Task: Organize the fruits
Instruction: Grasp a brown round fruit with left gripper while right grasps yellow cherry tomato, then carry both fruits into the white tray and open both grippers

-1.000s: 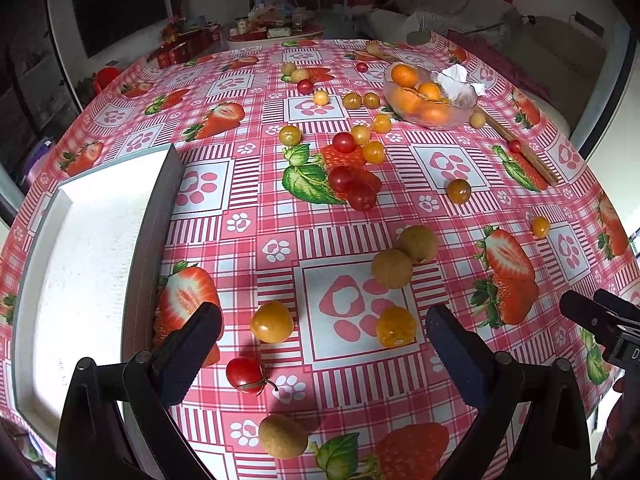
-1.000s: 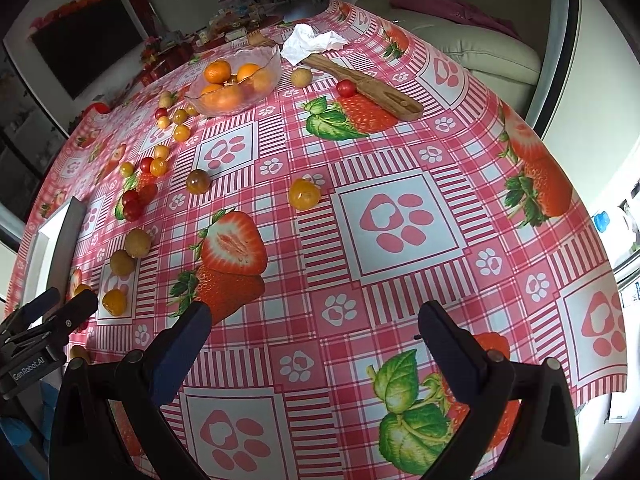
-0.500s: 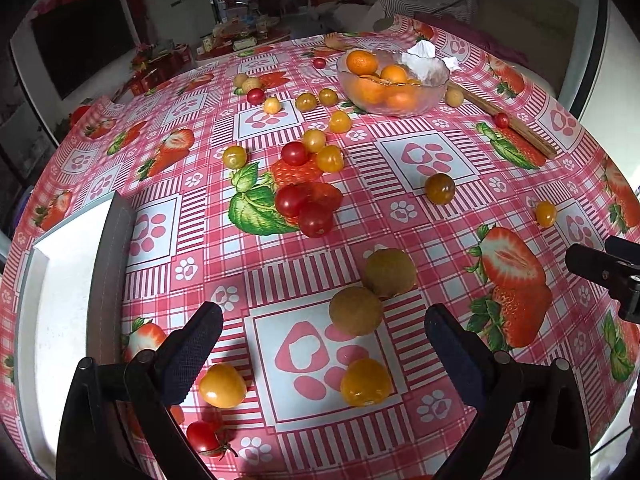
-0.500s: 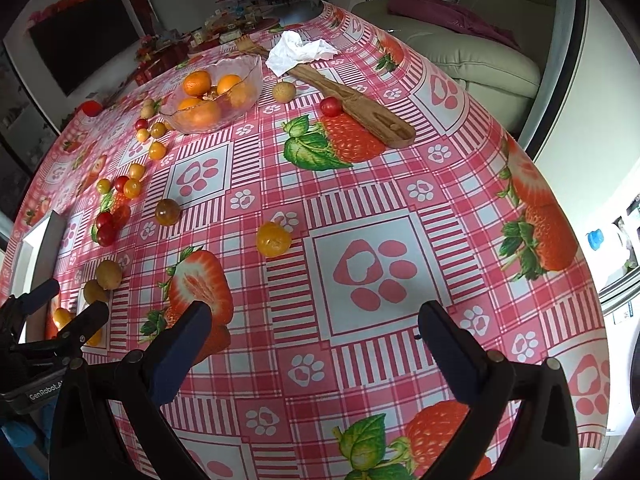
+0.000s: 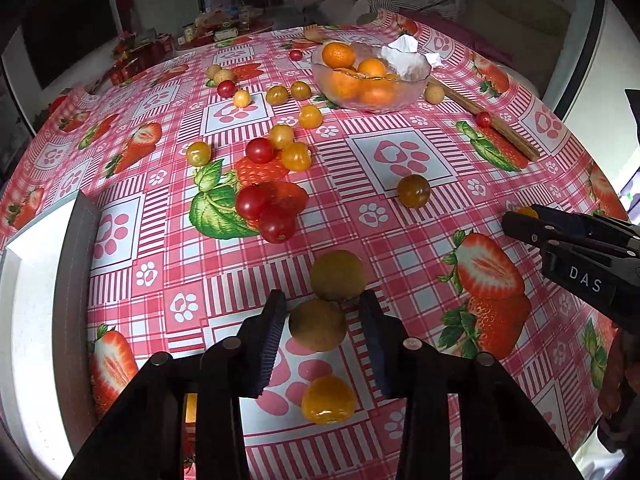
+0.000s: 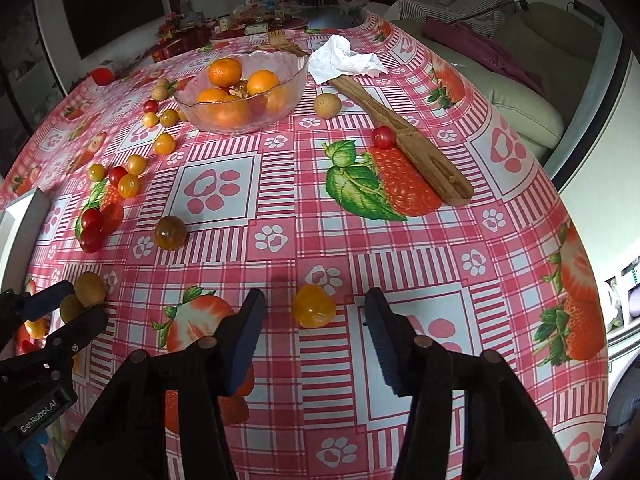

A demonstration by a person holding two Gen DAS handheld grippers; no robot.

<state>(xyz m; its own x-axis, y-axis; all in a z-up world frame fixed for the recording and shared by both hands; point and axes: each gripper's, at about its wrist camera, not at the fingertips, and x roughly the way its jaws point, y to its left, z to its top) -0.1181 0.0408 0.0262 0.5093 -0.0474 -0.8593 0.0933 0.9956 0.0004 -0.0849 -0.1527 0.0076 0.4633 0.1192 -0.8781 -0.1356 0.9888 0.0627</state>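
Observation:
My left gripper [image 5: 322,312] is open, its fingers either side of a brown longan [image 5: 318,325] on the tablecloth, with a second longan [image 5: 338,275] just beyond and a yellow tomato [image 5: 328,399] nearer the camera. My right gripper [image 6: 314,306] is open, its fingers flanking a yellow tomato [image 6: 314,306] without touching it. Red tomatoes [image 5: 264,210], yellow tomatoes [image 5: 296,156] and a dark tomato [image 5: 413,191] are scattered over the table. A glass bowl [image 5: 370,76] holds oranges.
A white tray [image 5: 36,300] with a grey rim lies at the left. A wooden fork [image 6: 404,142] and a crumpled tissue [image 6: 344,60] lie beside the bowl. The table edge curves away at the right, with a sofa beyond.
Both grippers moved forward and down and narrowed. The left now brackets the near longan; the right now brackets the yellow tomato.

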